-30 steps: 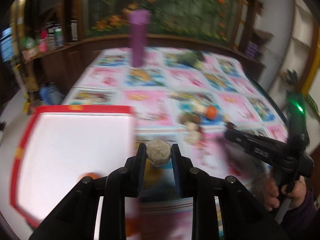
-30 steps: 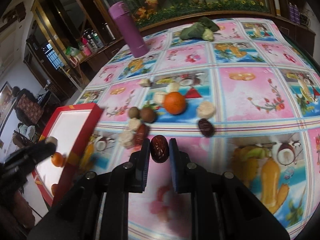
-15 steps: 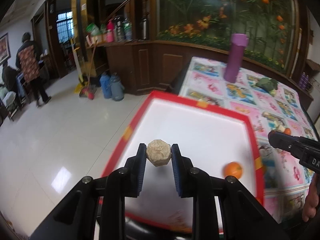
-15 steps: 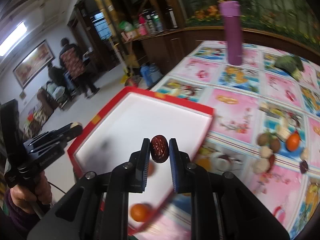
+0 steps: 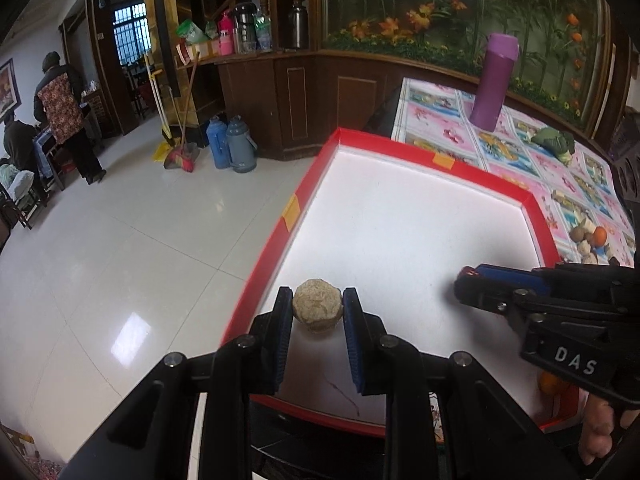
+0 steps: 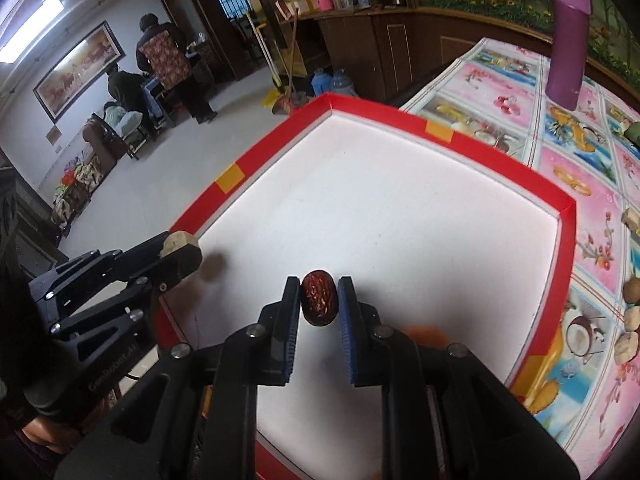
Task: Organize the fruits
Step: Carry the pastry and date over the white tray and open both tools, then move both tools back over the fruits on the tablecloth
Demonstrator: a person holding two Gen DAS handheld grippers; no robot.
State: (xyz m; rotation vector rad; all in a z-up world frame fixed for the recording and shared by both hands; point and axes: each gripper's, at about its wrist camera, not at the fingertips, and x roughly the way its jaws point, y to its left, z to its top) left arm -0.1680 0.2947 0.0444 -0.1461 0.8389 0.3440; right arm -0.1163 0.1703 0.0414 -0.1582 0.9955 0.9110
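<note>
gripping walnut [image 5: 317, 310] and date [image 6: 318, 303] over tray [image 5: 404, 148].

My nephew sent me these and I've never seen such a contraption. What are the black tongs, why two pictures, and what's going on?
No robot here: a person holds a hand-operated gripper in each hand, and each carries a wide-angle camera looking along its two fingers. That gives two pictures of one moment. In the left camera's view, the left gripper pinches a beige lumpy fruit. In the right camera's view, the right gripper pinches a dark red date. Both hover over a red-rimmed white tray, and each gripper shows up in the other's picture. More fruit lies on the flowery tablecloth, near a purple flask.
</note>
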